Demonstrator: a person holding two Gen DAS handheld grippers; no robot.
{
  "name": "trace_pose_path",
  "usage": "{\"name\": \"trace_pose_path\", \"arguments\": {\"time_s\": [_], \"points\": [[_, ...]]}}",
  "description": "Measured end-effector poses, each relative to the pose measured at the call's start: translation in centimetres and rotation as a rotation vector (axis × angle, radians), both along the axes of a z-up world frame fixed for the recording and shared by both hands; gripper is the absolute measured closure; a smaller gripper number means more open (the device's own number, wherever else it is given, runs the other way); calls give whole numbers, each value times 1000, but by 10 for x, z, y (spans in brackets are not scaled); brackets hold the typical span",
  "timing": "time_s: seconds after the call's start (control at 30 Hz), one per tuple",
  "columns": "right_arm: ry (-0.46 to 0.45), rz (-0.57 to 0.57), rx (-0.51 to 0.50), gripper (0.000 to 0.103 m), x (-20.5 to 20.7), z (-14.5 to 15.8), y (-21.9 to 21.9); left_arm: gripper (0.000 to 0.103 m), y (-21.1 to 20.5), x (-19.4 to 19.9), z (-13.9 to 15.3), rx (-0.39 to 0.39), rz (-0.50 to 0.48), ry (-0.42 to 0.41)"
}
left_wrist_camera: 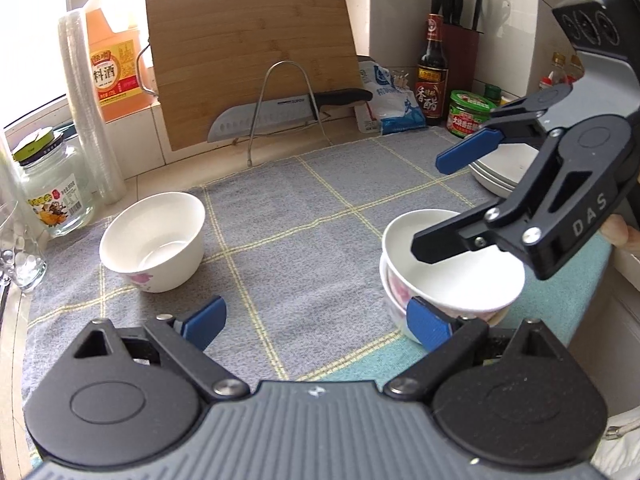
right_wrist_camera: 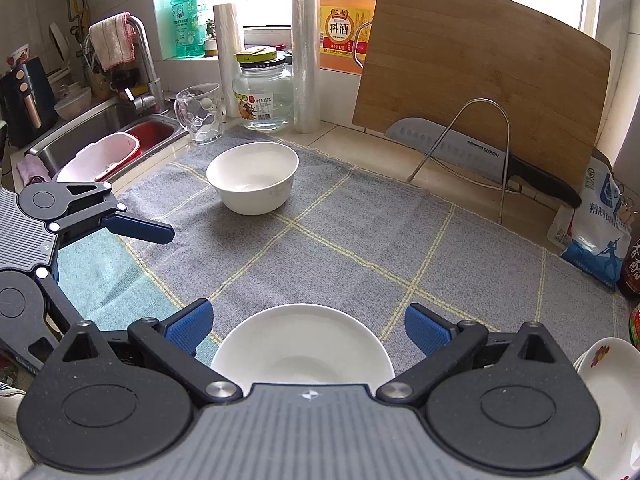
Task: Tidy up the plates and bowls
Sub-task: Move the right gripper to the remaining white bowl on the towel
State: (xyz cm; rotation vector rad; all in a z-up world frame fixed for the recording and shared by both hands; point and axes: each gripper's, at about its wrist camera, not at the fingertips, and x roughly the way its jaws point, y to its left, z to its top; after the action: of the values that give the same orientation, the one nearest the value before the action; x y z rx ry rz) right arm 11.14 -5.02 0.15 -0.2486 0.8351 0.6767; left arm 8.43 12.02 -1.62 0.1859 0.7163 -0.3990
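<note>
A lone white bowl [left_wrist_camera: 154,236] with a pink flower print stands on the grey checked cloth [left_wrist_camera: 304,216] at the left; it also shows in the right wrist view [right_wrist_camera: 253,177]. Two nested white bowls [left_wrist_camera: 448,276] stand at the right, seen from above in the right wrist view [right_wrist_camera: 302,346]. A stack of white plates [left_wrist_camera: 502,170] lies behind them, with its edge in the right wrist view [right_wrist_camera: 610,384]. My left gripper [left_wrist_camera: 316,322] is open and empty above the cloth. My right gripper [right_wrist_camera: 308,326] is open, spread wide just above the nested bowls, holding nothing.
A bamboo cutting board [left_wrist_camera: 252,60] and a knife [left_wrist_camera: 280,114] in a wire rack stand at the back. Bottles, a knife block [left_wrist_camera: 460,32] and jars fill the right corner. A glass jar [left_wrist_camera: 56,196], a cup stack and a mug stand left. The sink [right_wrist_camera: 104,140] lies beyond.
</note>
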Motion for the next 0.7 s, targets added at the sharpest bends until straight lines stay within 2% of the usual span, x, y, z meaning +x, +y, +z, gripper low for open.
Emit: {"name": "trace_pose_path", "arguments": {"time_s": [0.3,0.47,0.7], "points": [[-10,66,0,0,22,7,36,6,47,38,-23,46,200,-50],[-13,112,-11,0,43,10,62,6,61,57,-33,51,246,-82],[7,153,-23,0,76,7,92,6,73,83,-44,3,274,-74]]}}
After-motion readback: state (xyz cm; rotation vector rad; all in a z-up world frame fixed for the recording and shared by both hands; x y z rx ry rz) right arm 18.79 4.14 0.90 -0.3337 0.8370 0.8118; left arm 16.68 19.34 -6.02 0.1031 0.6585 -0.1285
